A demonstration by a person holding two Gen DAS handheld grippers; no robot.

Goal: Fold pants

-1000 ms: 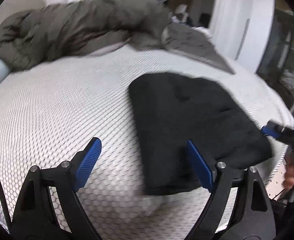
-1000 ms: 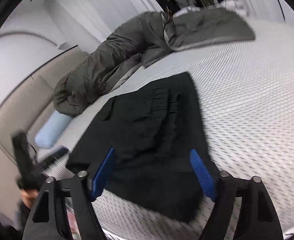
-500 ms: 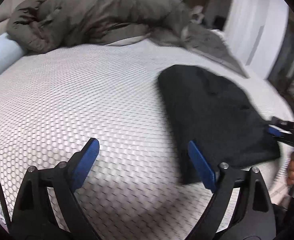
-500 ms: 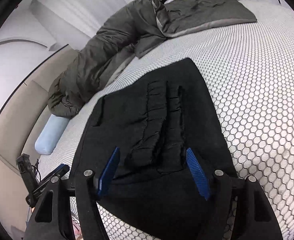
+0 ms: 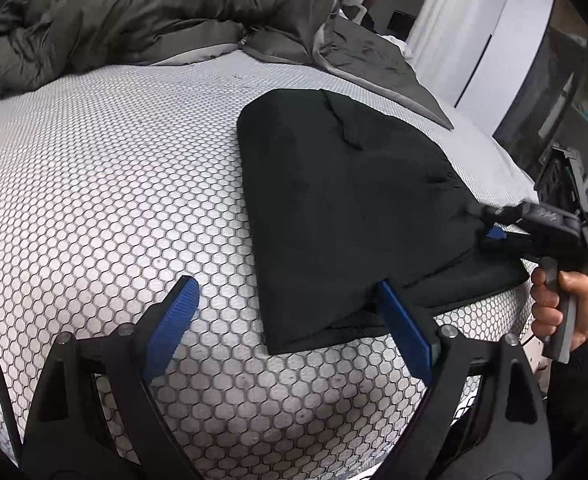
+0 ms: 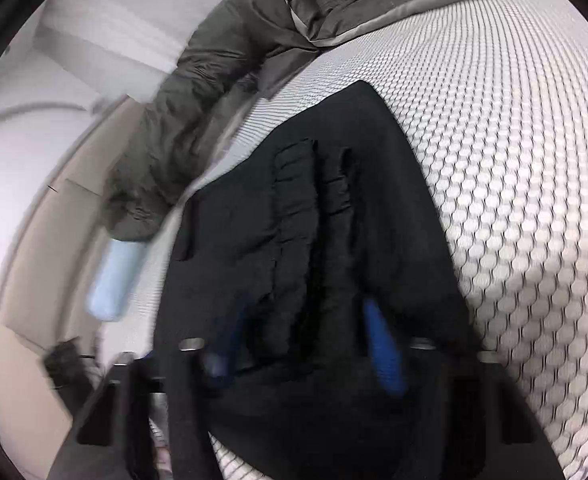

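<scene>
Black pants [image 5: 354, 200] lie folded flat on a white honeycomb-patterned mattress [image 5: 113, 180]. My left gripper [image 5: 289, 320] hangs open just above the mattress. The pants' near left corner lies between its blue fingers, and its right finger [image 5: 404, 328] overlaps the near edge. My right gripper [image 5: 492, 226], held by a hand [image 5: 558, 304], sits at the pants' right edge. In the blurred right wrist view the right gripper [image 6: 306, 344] is closing. A bunched ridge of the pants [image 6: 374, 220] lies between its pads, which I do not see pressing on it.
A rumpled grey duvet [image 5: 153, 12] is heaped along the far side of the mattress [image 6: 514, 160]. A light blue pillow [image 6: 113, 280] lies at the headboard end. Dark furniture [image 5: 566, 100] stands past the mattress's right edge. White curtains hang behind.
My right gripper has moved forward over the pants' edge and its jaws have narrowed around the fabric. My left gripper has sunk closer to the mattress by the pants' near corner, still wide.
</scene>
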